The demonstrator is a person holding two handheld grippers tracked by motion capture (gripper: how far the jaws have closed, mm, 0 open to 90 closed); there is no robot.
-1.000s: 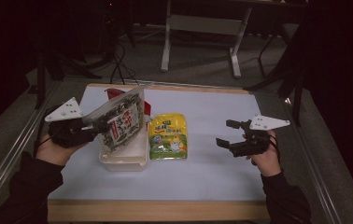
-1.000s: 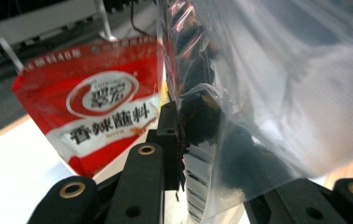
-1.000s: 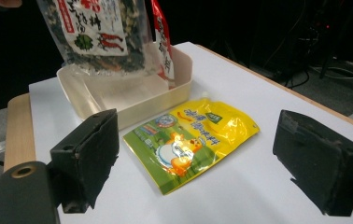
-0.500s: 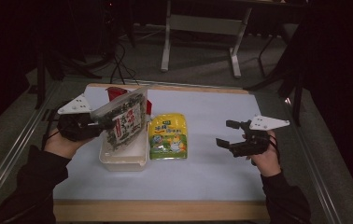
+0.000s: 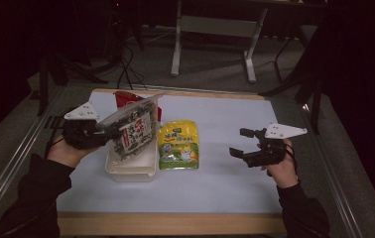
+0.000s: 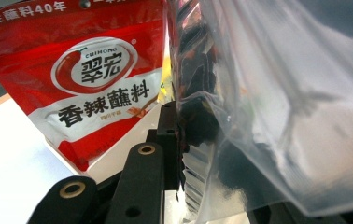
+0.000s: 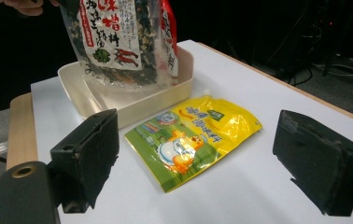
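**Seaweed packet hangs over tray as second gripper waits**

High view: the left gripper (image 5: 103,133), in the person's left hand, is clamped on the edge of a clear seaweed packet (image 5: 133,130), which hangs tilted above the white tray (image 5: 130,171) at the left of the white table (image 5: 225,188). A red sauce pouch (image 5: 126,97) stands behind it at the tray's far end. A yellow pouch (image 5: 179,145) lies flat just beside the tray. The right gripper (image 5: 241,143), well apart at the right, is spread and carries nothing.

Left gripper view: black jaws pinch the packet's transparent film, dark contents bulging just above them; the red sauce pouch (image 6: 88,74) leans close behind.

Right gripper view: between the two parted pads (image 7: 93,149), the yellow pouch (image 7: 191,137) lies on the table, with the tray (image 7: 132,105) and the hanging seaweed packet (image 7: 114,37) beyond.

The risk, on this evidence: the grip is on slick film near one edge, so the packet could slide free or swing into the red pouch and topple it.
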